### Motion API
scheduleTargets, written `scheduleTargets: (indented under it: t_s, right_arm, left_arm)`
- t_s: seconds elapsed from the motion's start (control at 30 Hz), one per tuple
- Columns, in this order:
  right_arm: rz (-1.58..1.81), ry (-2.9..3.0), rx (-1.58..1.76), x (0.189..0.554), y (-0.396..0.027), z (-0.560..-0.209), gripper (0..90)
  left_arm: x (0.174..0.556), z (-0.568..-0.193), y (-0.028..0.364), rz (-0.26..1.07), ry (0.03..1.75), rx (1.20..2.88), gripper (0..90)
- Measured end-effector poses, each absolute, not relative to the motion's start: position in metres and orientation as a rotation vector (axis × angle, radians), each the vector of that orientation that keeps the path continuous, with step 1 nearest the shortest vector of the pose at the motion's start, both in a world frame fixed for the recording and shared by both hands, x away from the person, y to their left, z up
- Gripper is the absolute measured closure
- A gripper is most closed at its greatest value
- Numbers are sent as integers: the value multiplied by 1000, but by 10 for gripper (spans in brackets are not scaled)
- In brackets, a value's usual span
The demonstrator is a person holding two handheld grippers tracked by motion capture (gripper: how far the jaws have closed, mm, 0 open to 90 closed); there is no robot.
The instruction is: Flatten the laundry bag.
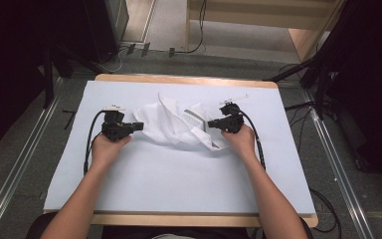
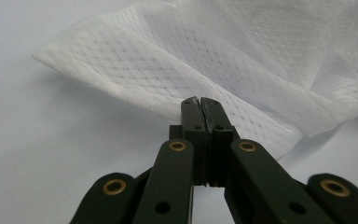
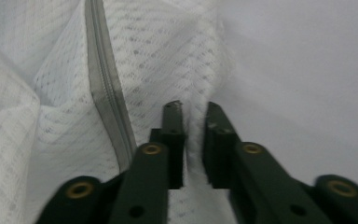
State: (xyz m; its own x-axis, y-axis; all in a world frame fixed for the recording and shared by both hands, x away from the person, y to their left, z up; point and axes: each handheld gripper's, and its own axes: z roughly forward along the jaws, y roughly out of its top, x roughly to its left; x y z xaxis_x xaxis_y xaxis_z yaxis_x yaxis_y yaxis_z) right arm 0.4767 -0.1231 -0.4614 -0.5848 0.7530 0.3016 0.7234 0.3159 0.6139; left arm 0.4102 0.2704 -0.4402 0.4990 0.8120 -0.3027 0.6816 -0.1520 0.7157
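So, biggest first: wooden table [image 1: 184,79] w/ a white sheet [image 1: 179,174] covering nearly all its top, edges of wood showing at far & near sides. Grey floor around it, metal rails [image 1: 27,154] running along both sides, dark stands at the far corners.

Next, the white mesh garment [image 1: 176,124], crumpled in a heap on the far-centre part of the sheet, between the two grippers. Fabric is fine perforated knit; a grey zip strip [image 3: 106,102] runs down one fold, seen close in the right gripper view & as a short grey line in the high view.

Person's forearms come in from the near edge, one hand per gripper.

Left gripper [image 2: 200,103]: at the garment's left edge, pointing toward it. Jaws clenched tight, tips pressed together w/ no gap, right at the hem of the cloth; left gripper view shows the hem lifted off the sheet around the tips, so it's pinching the garment edge.

Right gripper [image 3: 193,109]: at the garment's right side, pointing in toward it. Jaws nearly together w/ a narrow slot, a ridge of mesh bunched up in that slot, pads clamped on the fold. Zip strip lies just beside its jaw, apart from the tips.

Cables [image 1: 90,134] trail back from each gripper along the sheet.
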Motion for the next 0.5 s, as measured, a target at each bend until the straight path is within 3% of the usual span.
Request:
scheduleTargets:
  t_s: [0.5]
  right_arm:
    - [1135, 2439, 1483, 458, -161, -451, 900]
  left_arm:
    - [417, -437, 288, 199, 1286, 1832, 900]
